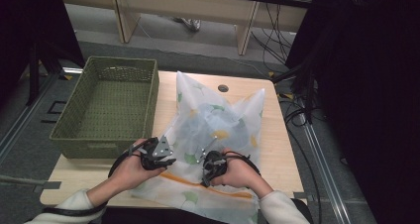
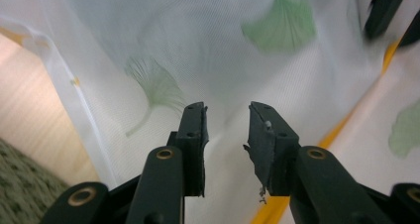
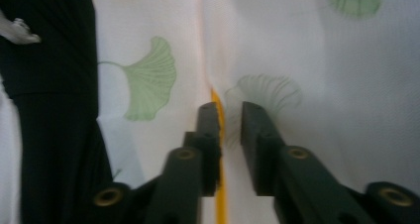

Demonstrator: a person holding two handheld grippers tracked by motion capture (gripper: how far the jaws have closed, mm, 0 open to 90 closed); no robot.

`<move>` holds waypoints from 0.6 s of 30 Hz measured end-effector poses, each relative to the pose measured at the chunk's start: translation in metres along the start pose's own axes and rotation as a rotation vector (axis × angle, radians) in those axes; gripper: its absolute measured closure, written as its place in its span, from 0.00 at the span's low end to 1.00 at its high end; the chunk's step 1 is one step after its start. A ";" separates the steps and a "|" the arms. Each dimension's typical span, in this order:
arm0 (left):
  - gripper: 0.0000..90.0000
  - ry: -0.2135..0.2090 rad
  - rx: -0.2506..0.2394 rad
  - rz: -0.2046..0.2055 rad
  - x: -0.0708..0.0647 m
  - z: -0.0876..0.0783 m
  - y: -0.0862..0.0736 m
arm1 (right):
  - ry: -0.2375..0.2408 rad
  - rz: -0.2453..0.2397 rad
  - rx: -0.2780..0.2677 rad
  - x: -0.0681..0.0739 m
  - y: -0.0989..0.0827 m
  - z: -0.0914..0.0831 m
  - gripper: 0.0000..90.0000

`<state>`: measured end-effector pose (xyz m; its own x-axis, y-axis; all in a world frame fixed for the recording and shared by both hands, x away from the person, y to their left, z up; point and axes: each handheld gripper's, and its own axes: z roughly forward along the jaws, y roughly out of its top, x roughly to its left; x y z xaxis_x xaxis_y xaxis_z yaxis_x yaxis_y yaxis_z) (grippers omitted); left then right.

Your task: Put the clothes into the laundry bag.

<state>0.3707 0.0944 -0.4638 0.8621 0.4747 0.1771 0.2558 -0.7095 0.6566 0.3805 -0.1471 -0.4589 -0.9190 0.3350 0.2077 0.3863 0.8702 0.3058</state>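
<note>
We are working a thin, limp, slippery sheer cloth (image 1: 218,130) spread across the counter (image 1: 277,149), likely best pinched along its orange-striped near hem, with the green basket (image 1: 106,107) standing just left, while the left tool (image 2: 227,130) and right tool (image 3: 230,130) are both hovering narrowly parted, gripping nothing.

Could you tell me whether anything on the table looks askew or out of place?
Yes: the sheer leaf-print cloth lies rumpled, two corners poking up, its near edge hanging over the table front. The green basket sits empty beside it.
</note>
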 end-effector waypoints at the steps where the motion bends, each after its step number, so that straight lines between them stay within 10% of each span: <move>1: 0.74 -0.006 0.007 -0.003 0.000 0.000 -0.003 | 0.008 0.026 -0.018 0.000 -0.005 -0.007 0.80; 6: 0.74 -0.008 0.061 -0.028 0.003 0.001 -0.015 | 0.018 0.159 -0.119 -0.013 -0.044 -0.050 0.83; 12: 0.75 -0.001 0.120 -0.046 0.006 0.006 -0.019 | -0.181 0.419 -0.018 -0.044 -0.086 -0.063 1.00; 18: 0.79 -0.037 0.161 -0.059 0.004 0.012 -0.023 | -0.253 0.488 0.048 -0.060 -0.087 -0.050 1.00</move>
<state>0.3735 0.1066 -0.4866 0.8582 0.5008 0.1125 0.3707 -0.7564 0.5388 0.4061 -0.2611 -0.4511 -0.6263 0.7751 0.0832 0.7739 0.6053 0.1864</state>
